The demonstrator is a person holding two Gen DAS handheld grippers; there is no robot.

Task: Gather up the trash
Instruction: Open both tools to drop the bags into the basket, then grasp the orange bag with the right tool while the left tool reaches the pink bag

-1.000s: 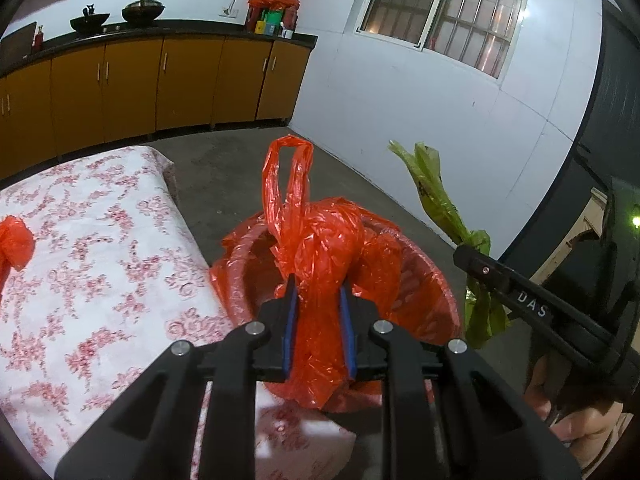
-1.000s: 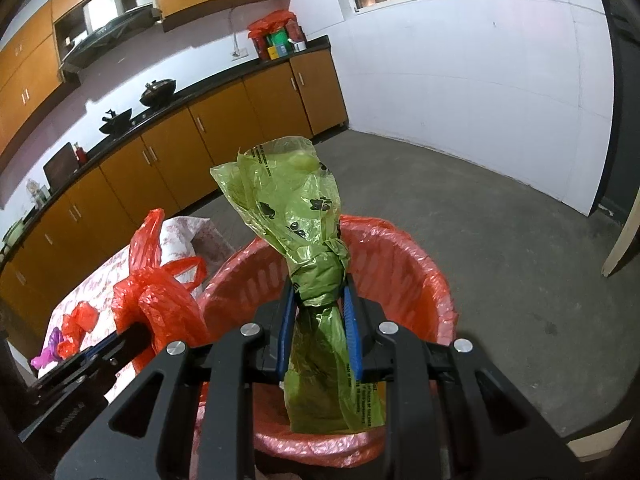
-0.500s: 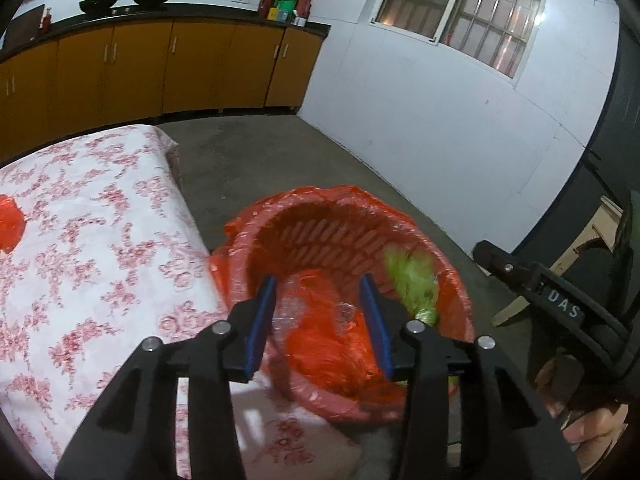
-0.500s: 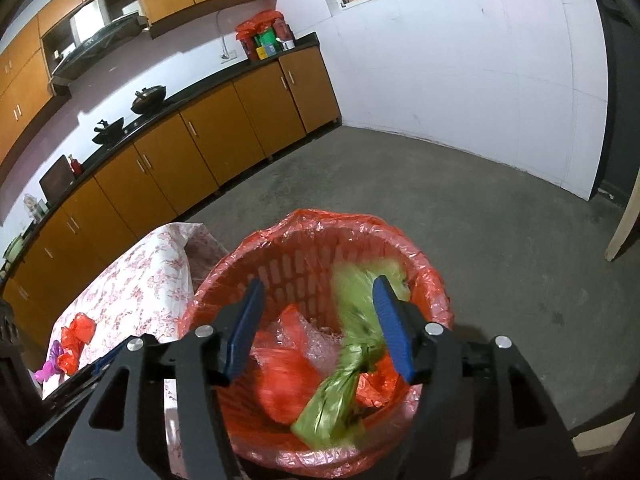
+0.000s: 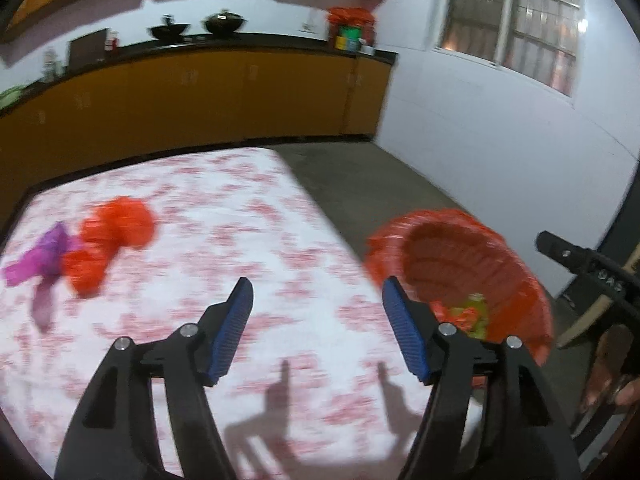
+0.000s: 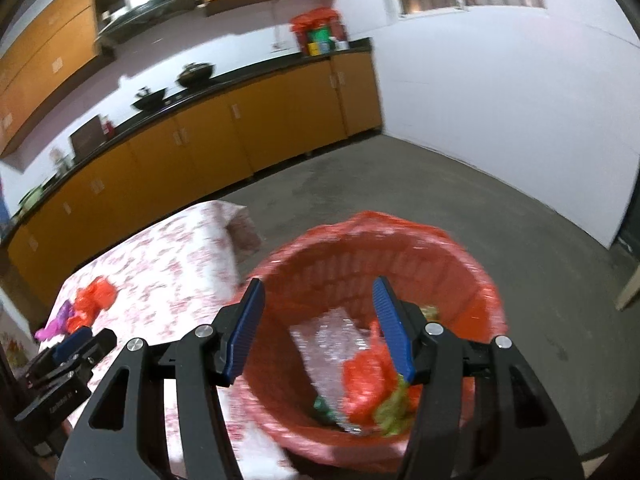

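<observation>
Both claws are sitting wide open and empty right now; left claw (image 5: pixel 316 308) is hanging over the flowery table (image 5: pixel 248 240), right claw (image 6: pixel 316 312) is hanging right above the red bin (image 6: pixel 472 264), which stands on the floor just off the table's corner; down in the bin there's already a red bag (image 6: pixel 364 380), a green bag (image 6: pixel 394 412) and some clear crinkly plastic (image 6: pixel 324 340) piled together.

What's left to grab, as far as I can tell: a crumpled orange bag (image 5: pixel 116 228) and a purple scrap (image 5: pixel 44 256), touching each other, lying on the table near its far-left side; everything's motion-blurred so I can't say much about their shape, though the purple one looks stretched out roughly toward the camera.

The bit that matters for the next move: from the left claw, that pile is lying ahead and well off to the left, while the bin is off to its right; from the right wrist view the same pile is showing way out at the left edge, past the left claw's body, well apart from the right claw; so I'd guess the left hand is the nearer one and needs to be swinging leftward and forward; right hand would have to cross over the whole table.
</observation>
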